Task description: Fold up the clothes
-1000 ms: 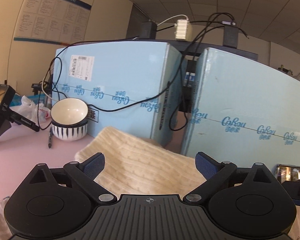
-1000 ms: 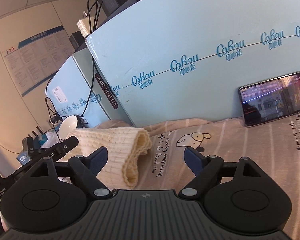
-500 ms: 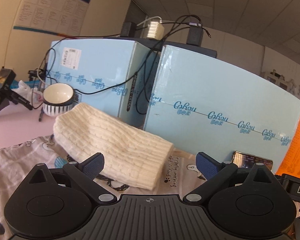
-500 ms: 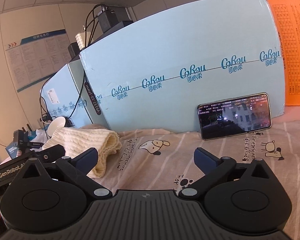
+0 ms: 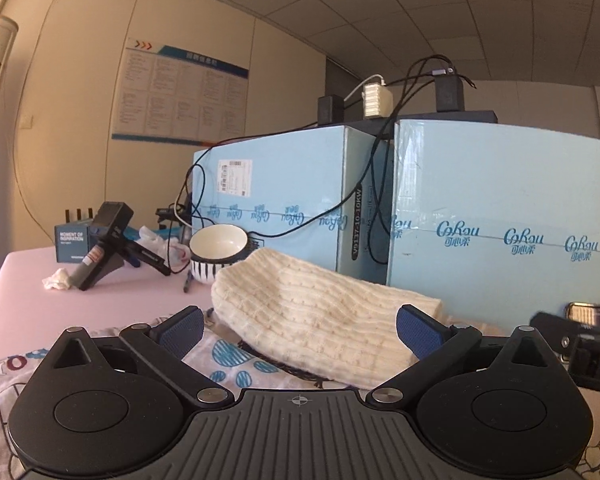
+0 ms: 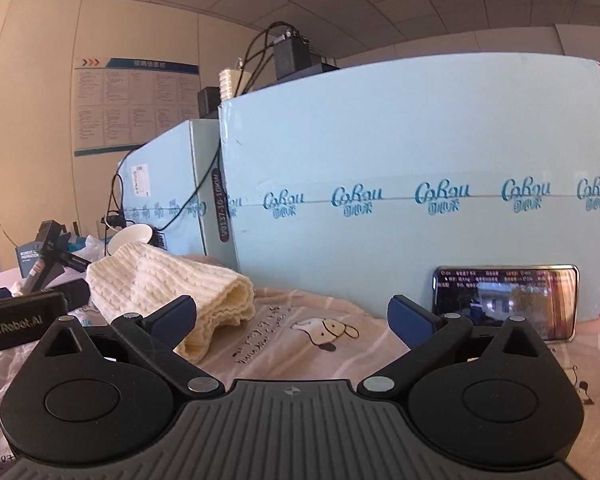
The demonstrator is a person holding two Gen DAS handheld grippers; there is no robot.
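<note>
Crosswise, folded cream sweater: long axis left-right, open end right.

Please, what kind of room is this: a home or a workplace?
Probably an office or lab used for recording, not a home: a printed notice board hangs on the wall, large blue shipping cartons stand behind the clothes, and chargers with cables sit on top.
</note>
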